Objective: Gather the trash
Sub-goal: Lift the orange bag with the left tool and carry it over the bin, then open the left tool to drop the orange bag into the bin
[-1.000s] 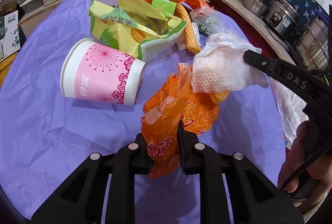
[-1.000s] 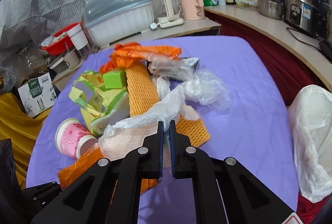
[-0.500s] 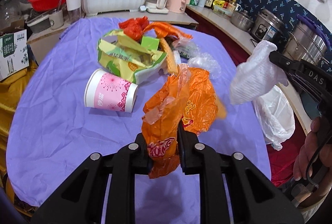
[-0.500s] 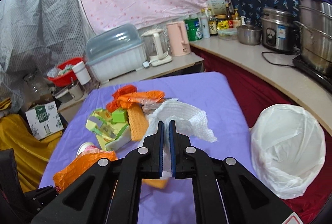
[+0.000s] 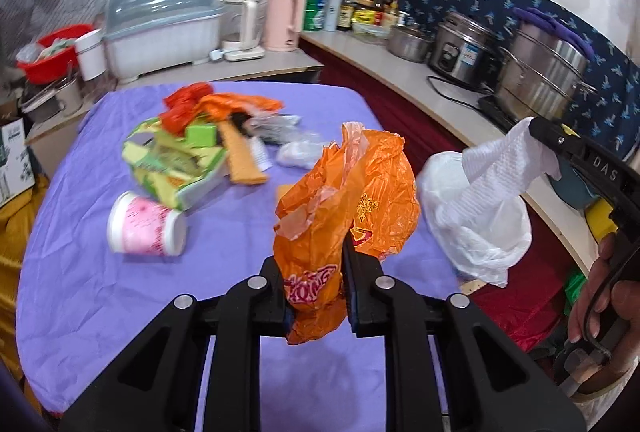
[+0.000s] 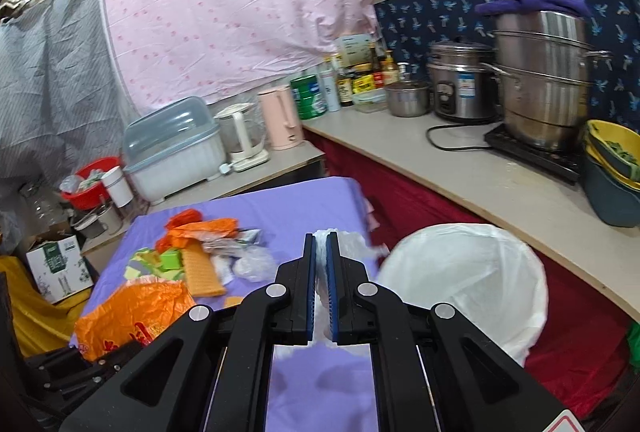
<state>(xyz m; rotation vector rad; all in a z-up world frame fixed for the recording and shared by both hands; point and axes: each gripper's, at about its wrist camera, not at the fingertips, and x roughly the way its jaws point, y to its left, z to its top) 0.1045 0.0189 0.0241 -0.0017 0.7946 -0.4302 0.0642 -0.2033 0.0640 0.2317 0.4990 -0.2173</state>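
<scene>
Both tools have lifted off the purple surface (image 5: 100,292), carrying their loads clear of the trash pile. The left tool (image 5: 316,292) has raised the orange bag (image 5: 344,199). The right tool (image 6: 321,288) has swung the white foam sheet (image 5: 500,159) over to the white-lined bin (image 6: 472,272).

"DAS" in pale capitals on the black arm of the right claw (image 5: 538,129). Red lettering, crumpled and only partly legible, on the orange plastic bag (image 5: 348,207) in the left claw (image 5: 316,288). Pale characters on the pink paper cup (image 5: 146,230), too blurred to read. Blue label on the rice cooker (image 6: 464,85), unreadable.
</scene>
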